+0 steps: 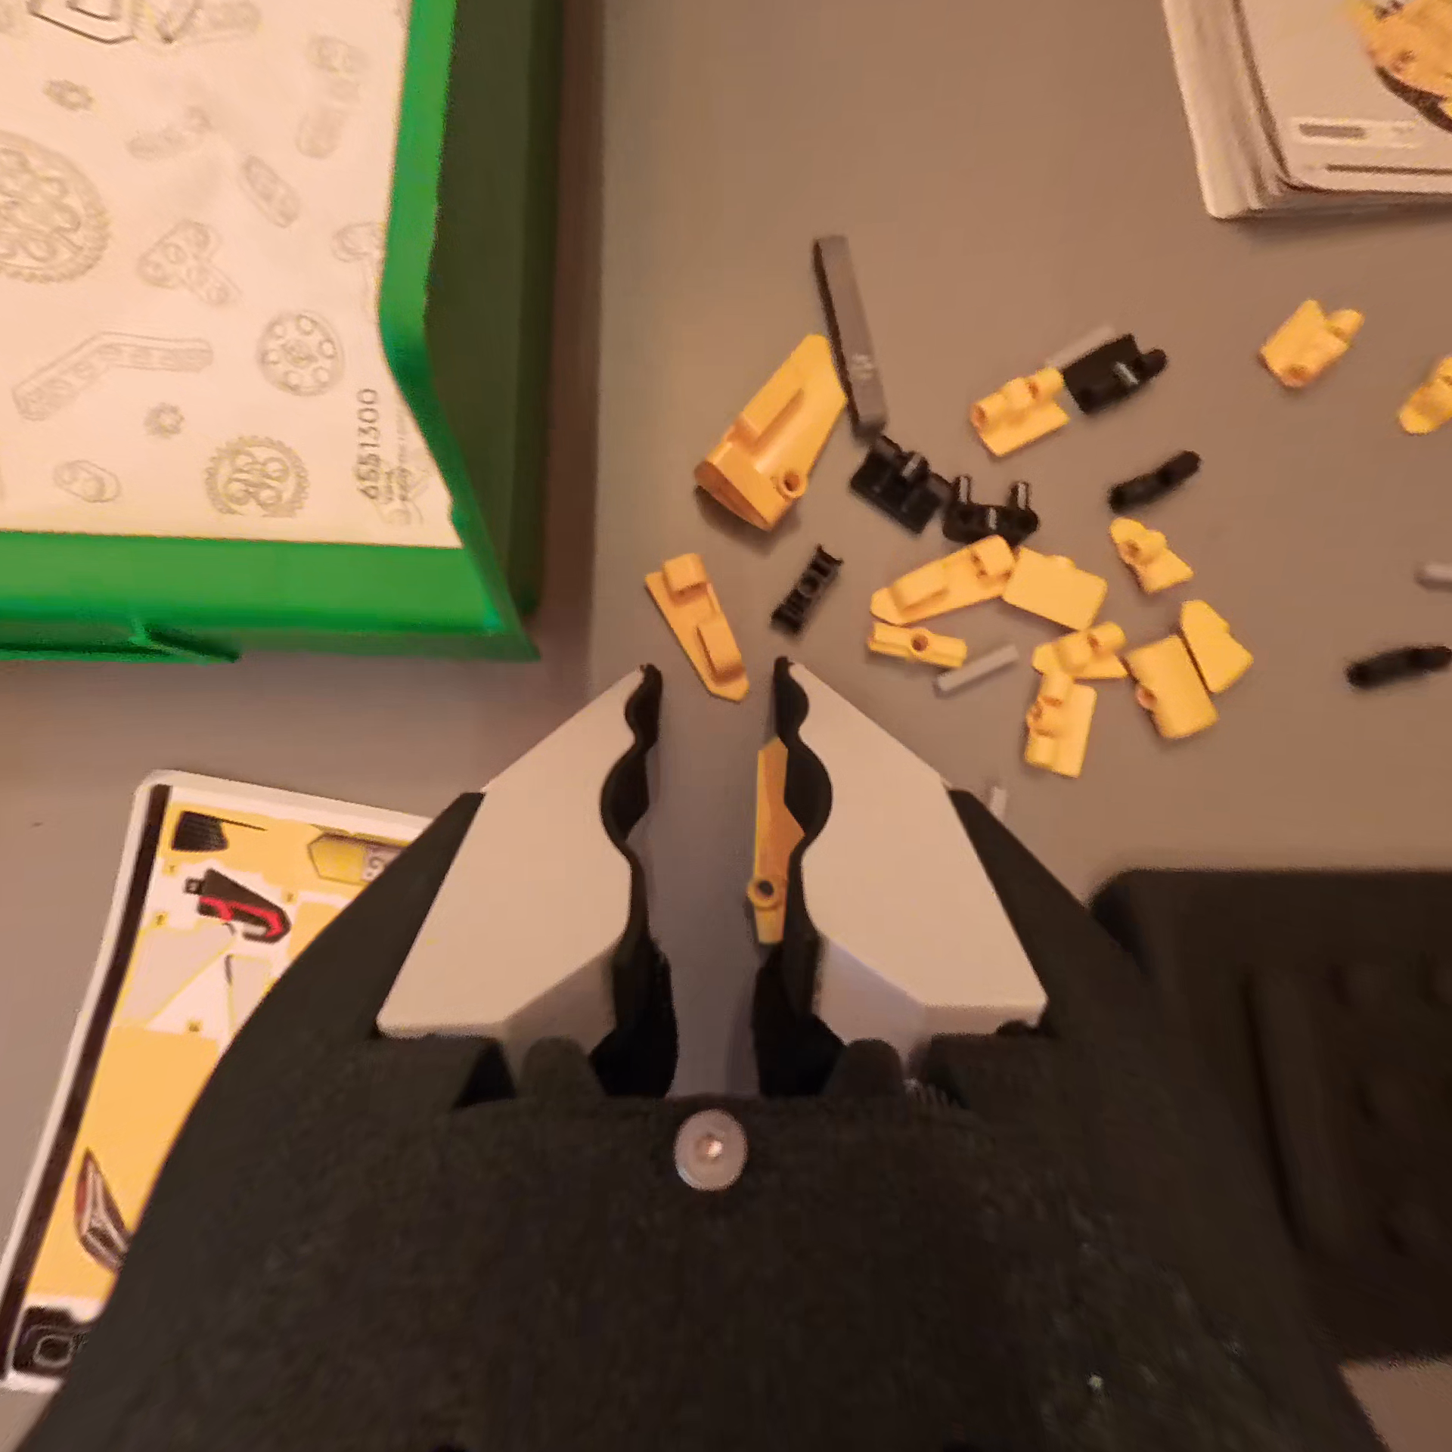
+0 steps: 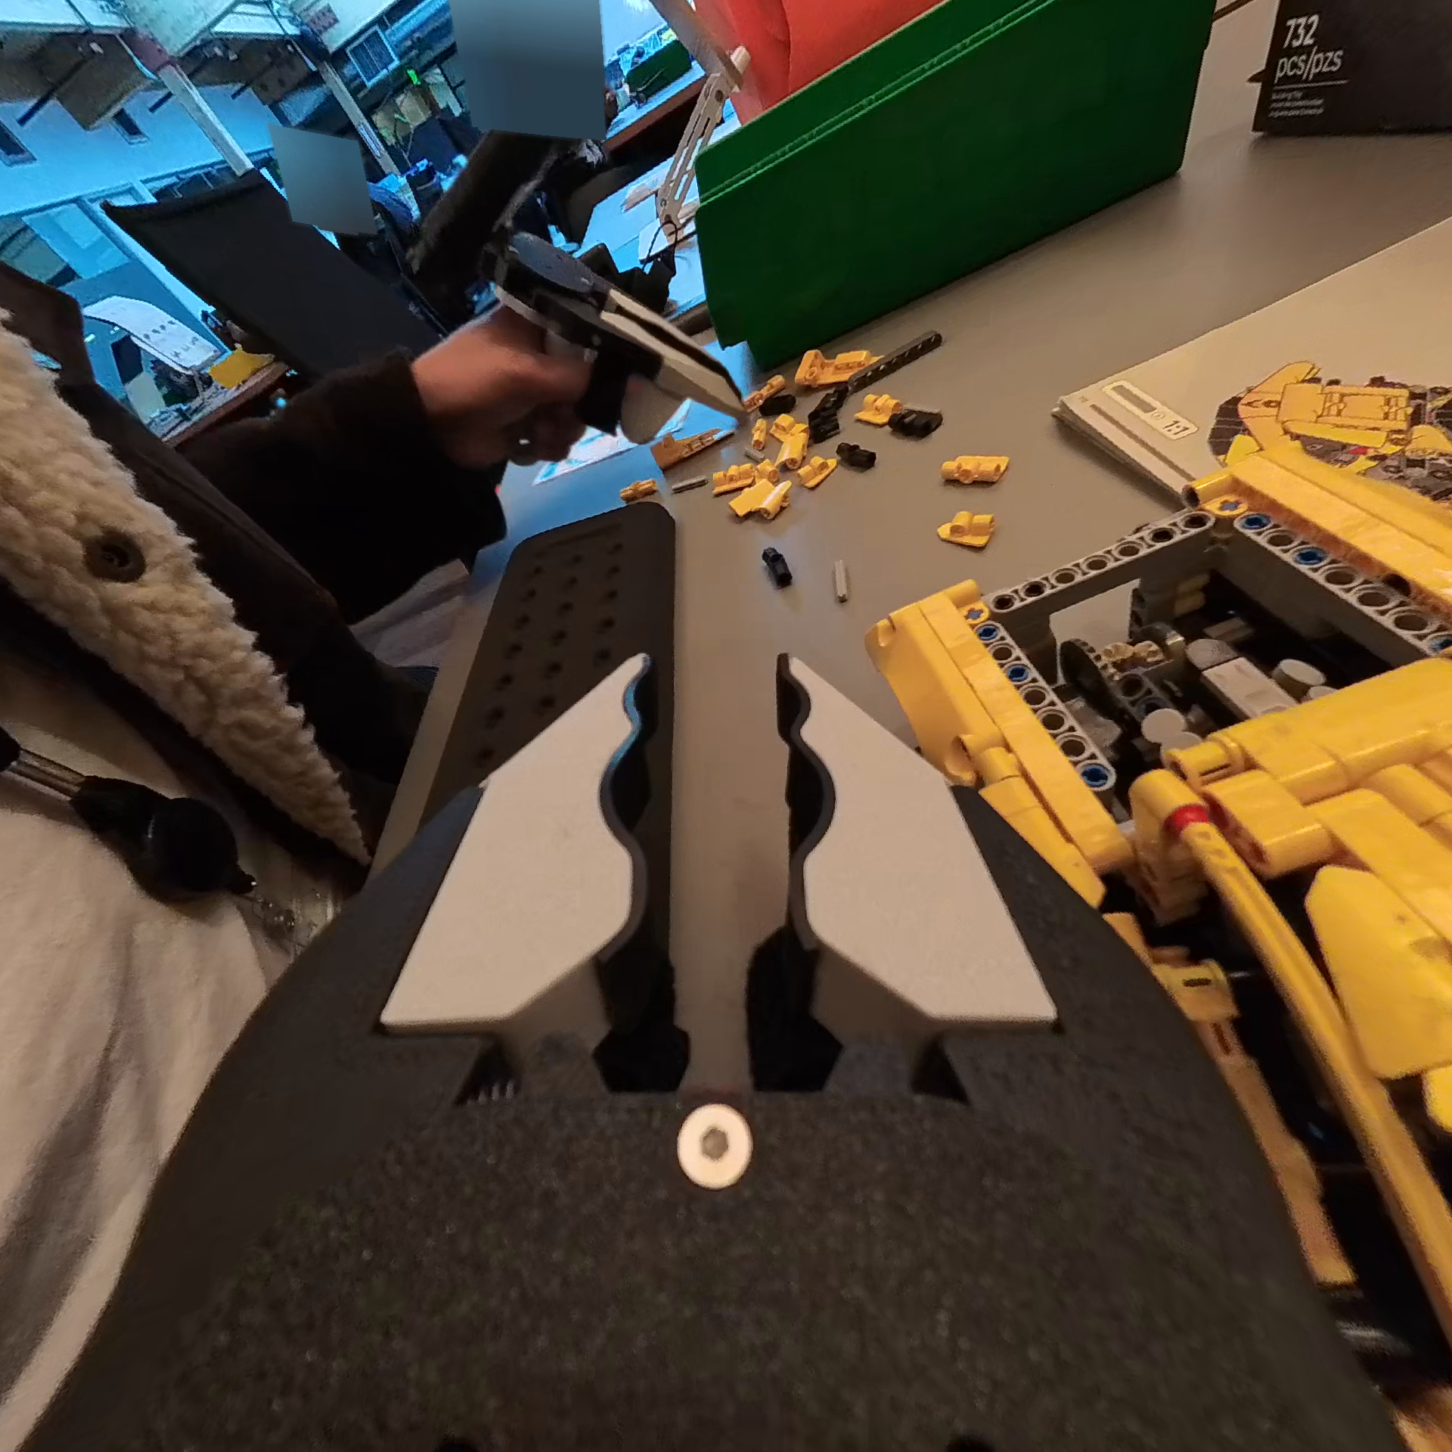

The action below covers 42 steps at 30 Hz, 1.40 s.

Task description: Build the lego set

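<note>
Tongs first: we hold our left tongs (image 1: 716,676) low over the grey worktop (image 1: 982,157), their jaws set narrowly apart and gripping nothing. A slim yellow plastic wedge piece (image 1: 770,845) shows in the gap beside the right-hand pad; it seems to lie on the worktop below, though we cannot tell for certain that it is free of the pad. Just ahead of the tips lies a flat yellow tapered panel piece (image 1: 698,626), and beyond it the scatter of small yellow, black and grey loose lego parts (image 1: 1053,581), with a larger yellow curved shell piece (image 1: 774,436) and a long dark grey bar (image 1: 850,334) at its near edge.

Our right tongs (image 2: 713,683) hover empty too, jaws likewise a little apart, between a black perforated plate (image 2: 581,621) and the half-built yellow lego vehicle (image 2: 1178,746), whose grey holed beams, gears and dark inner works are exposed on top.

Farther out stand a green plastic bin (image 1: 471,393) lined with a white printed paper sheet (image 1: 196,275), a yellow sticker sheet (image 1: 181,982), the grey instruction booklet (image 2: 1139,424) lying by the model, and a black carton (image 2: 1351,63) at the worktop's far corner.

We judge the build well advanced: frame and much yellow bodywork are joined. What remains, by our reading, is the panelling over the open frame, the loose pile of parts, and the stickers.
</note>
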{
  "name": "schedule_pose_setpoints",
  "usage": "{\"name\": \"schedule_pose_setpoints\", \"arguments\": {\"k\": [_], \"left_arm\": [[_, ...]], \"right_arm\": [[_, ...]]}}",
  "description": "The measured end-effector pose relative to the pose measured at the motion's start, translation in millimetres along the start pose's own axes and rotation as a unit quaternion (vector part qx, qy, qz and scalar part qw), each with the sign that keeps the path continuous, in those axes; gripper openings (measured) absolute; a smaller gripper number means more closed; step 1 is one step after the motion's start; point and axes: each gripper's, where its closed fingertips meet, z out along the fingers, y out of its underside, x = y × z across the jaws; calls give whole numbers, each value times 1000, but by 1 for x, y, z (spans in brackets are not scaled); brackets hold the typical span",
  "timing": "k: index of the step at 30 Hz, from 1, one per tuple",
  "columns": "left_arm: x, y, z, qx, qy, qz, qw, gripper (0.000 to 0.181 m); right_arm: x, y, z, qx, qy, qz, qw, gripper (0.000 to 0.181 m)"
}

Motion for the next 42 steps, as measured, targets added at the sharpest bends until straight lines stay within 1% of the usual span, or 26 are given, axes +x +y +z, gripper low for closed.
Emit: {"name": "schedule_pose_setpoints", "arguments": {"k": [2, 5, 10, 12, 14, 15, 17, 19, 20, 22, 24, 25, 27, 29, 31, 32, 35, 37, 39, 40, 42], "left_arm": [[-1, -4, 4, 8, -4, -10, 1000, 29], [-7, -4, 4, 0, -22, -11, 1000, 11], [7, -5, -2, -8, 5, 44, 999, 10], [26, -16, -14, 10, 36, 81, 996, 11], [71, -34, -32, 45, 119, 139, 982, 11], [100, -41, -42, 60, 166, 176, 968, 11], [164, -46, -55, 72, 254, 259, 929, 11], [228, -40, -56, 68, 326, 330, 883, 10], [257, -34, -51, 61, 350, 360, 863, 11], [307, -19, -33, 38, 380, 421, 823, 10], [348, 2, -17, 1, 400, 484, 778, 11], [363, 9, -10, 0, 398, 520, 756, 11], [388, 17, 0, 13, 389, 572, 722, 11], [403, 24, 7, 9, 387, 597, 703, 11], [410, 29, 10, 4, 390, 606, 694, 11], [412, 28, 10, 12, 392, 605, 693, 11], [410, 30, 10, 6, 402, 595, 696, 11], [407, 29, 10, 10, 404, 584, 704, 14], [400, 22, 9, 22, 395, 566, 723, 27], [396, 16, 5, 29, 399, 547, 735, 27], [383, -2, -7, 59, 408, 487, 770, 27]], "right_arm": [[1, -2, -1, 5, -2, 6, 1000, 27], [0, -1, 0, 4, -5, 8, 1000, 29], [-1, 0, 1, 0, -5, 3, 1000, 28], [-1, -2, -1, 4, -5, 4, 1000, 29], [-1, -7, -5, 16, -3, 6, 1000, 29], [0, -11, -8, 26, -2, 10, 1000, 29], [1, -21, -19, 45, 7, 11, 999, 29], [7, -31, -37, 61, 34, 1, 998, 28], [11, -35, -48, 68, 50, -5, 996, 28], [19, -41, -72, 79, 85, -10, 993, 28], [25, -43, -97, 88, 118, -10, 989, 28], [28, -41, -109, 91, 133, -6, 987, 28], [31, -36, -128, 95, 159, 6, 983, 28], [32, -29, -143, 96, 178, 15, 979, 28], [31, -23, -153, 99, 195, 20, 976, 28], [31, -20, -156, 100, 200, 23, 974, 28], [33, -17, -161, 111, 203, 35, 972, 28], [34, -17, -159, 122, 191, 46, 973, 28], [34, -20, -153, 130, 174, 53, 975, 28], [34, -21, -149, 131, 167, 54, 976, 28], [33, -20, -140, 129, 156, 52, 978, 28]]}}
